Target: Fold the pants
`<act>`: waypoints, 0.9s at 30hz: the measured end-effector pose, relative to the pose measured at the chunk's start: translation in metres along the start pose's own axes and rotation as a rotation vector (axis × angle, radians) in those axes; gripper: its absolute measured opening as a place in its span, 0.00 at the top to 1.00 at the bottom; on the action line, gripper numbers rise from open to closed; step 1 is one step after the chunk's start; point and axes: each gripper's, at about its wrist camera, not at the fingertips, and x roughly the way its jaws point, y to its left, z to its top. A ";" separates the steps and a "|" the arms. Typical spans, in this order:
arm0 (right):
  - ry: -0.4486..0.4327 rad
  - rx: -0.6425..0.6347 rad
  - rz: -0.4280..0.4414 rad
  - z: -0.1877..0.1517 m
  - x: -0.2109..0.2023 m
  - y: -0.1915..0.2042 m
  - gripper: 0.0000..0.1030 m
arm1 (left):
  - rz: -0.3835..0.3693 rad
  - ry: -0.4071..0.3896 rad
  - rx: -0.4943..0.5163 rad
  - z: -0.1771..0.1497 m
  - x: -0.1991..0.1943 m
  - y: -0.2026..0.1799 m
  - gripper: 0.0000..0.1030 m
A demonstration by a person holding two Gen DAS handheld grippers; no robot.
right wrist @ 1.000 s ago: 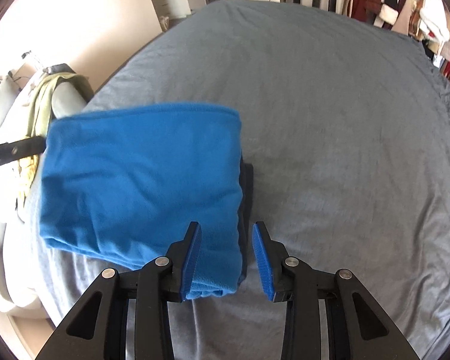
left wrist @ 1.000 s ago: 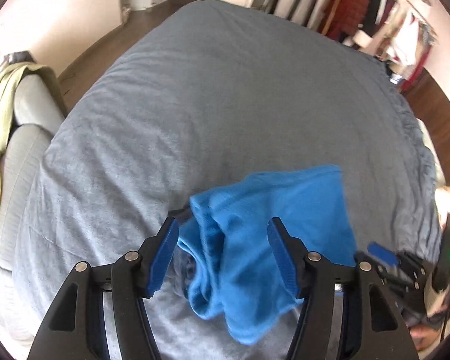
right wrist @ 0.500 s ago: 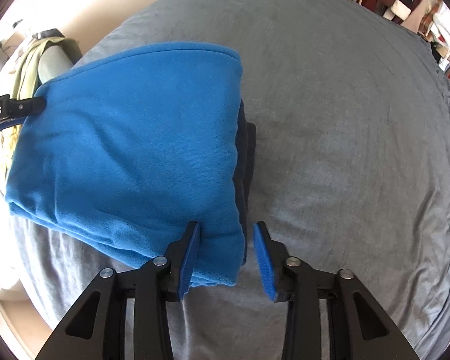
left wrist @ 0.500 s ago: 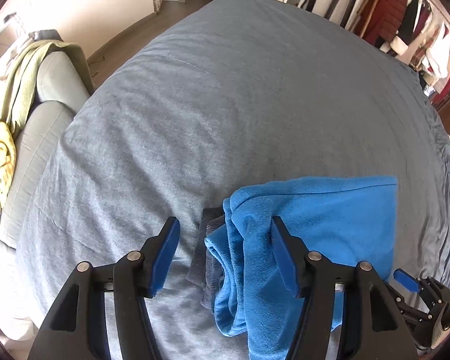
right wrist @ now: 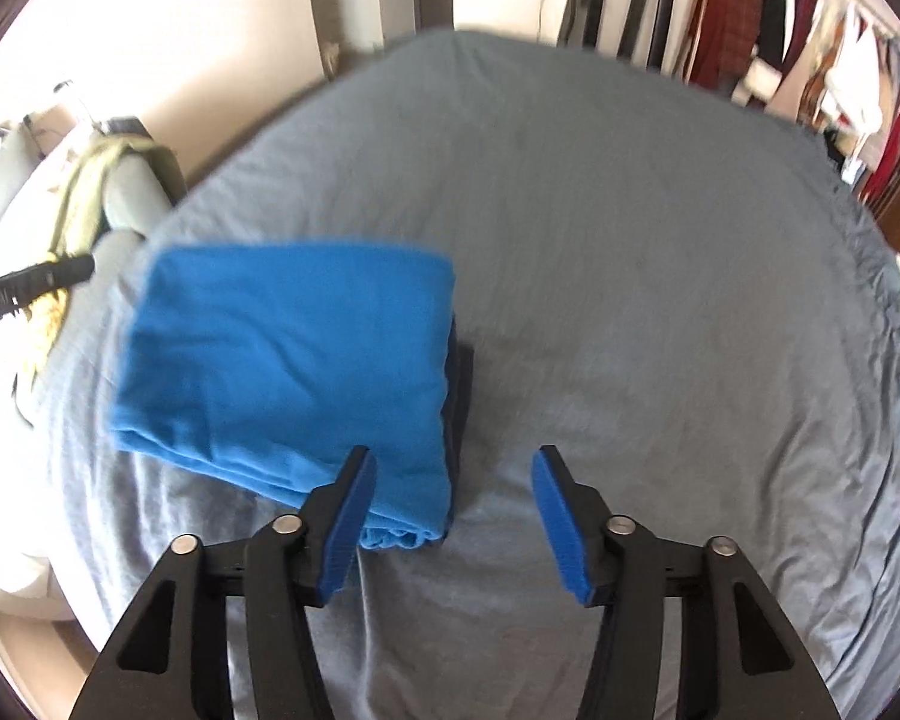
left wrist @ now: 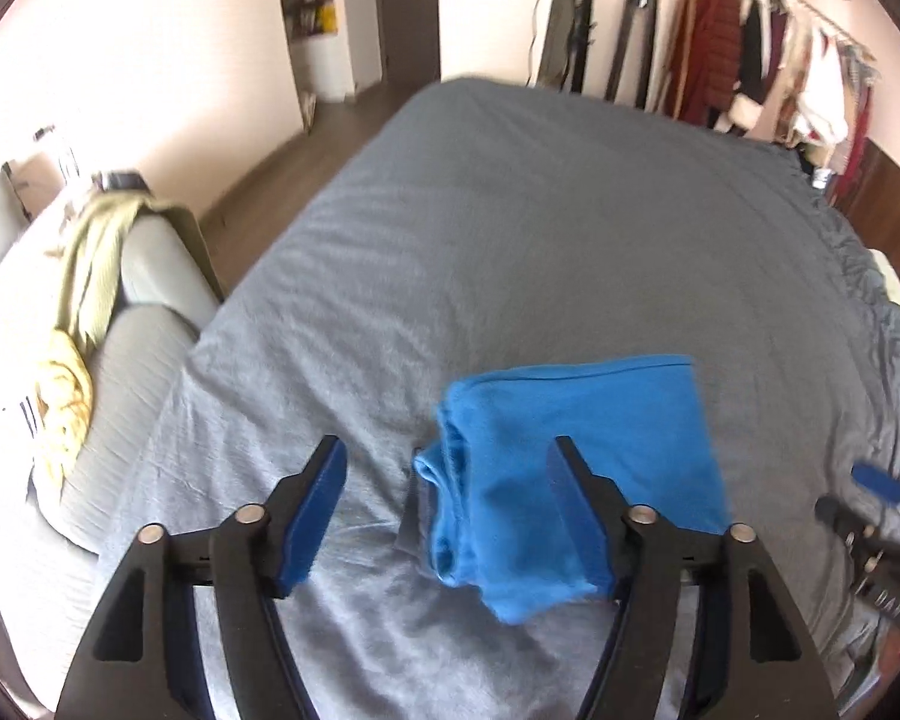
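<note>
Both tools tilt steeply down over the grey bed [left wrist: 510, 228]. Left tool [left wrist: 447, 516]: jaws spread, having just been opening; the folded blue pants [left wrist: 576, 456] lie below, between and behind the right-hand pad, untouched by either. Right tool [right wrist: 453, 519]: jaws likewise spread after just opening, with only a corner of the pants [right wrist: 282, 354] showing between them and no pad pressing on it. The pants rest flat on the near part of the bed as a compact rectangle, long axis running across both views, layered edges toward the tools. A grey sofa [left wrist: 144, 324] stands beside the bed.
</note>
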 end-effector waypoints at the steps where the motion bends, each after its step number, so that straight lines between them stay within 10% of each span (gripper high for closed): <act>1: -0.027 -0.004 0.006 -0.001 -0.012 -0.002 0.41 | -0.014 -0.025 -0.002 -0.007 -0.016 -0.007 0.30; 15: -0.290 0.012 0.047 -0.059 -0.152 -0.047 0.32 | -0.069 -0.195 0.115 -0.081 -0.142 -0.108 0.07; 27: -0.301 0.054 0.061 -0.134 -0.134 -0.089 0.31 | -0.052 -0.262 0.058 -0.158 -0.126 -0.152 0.04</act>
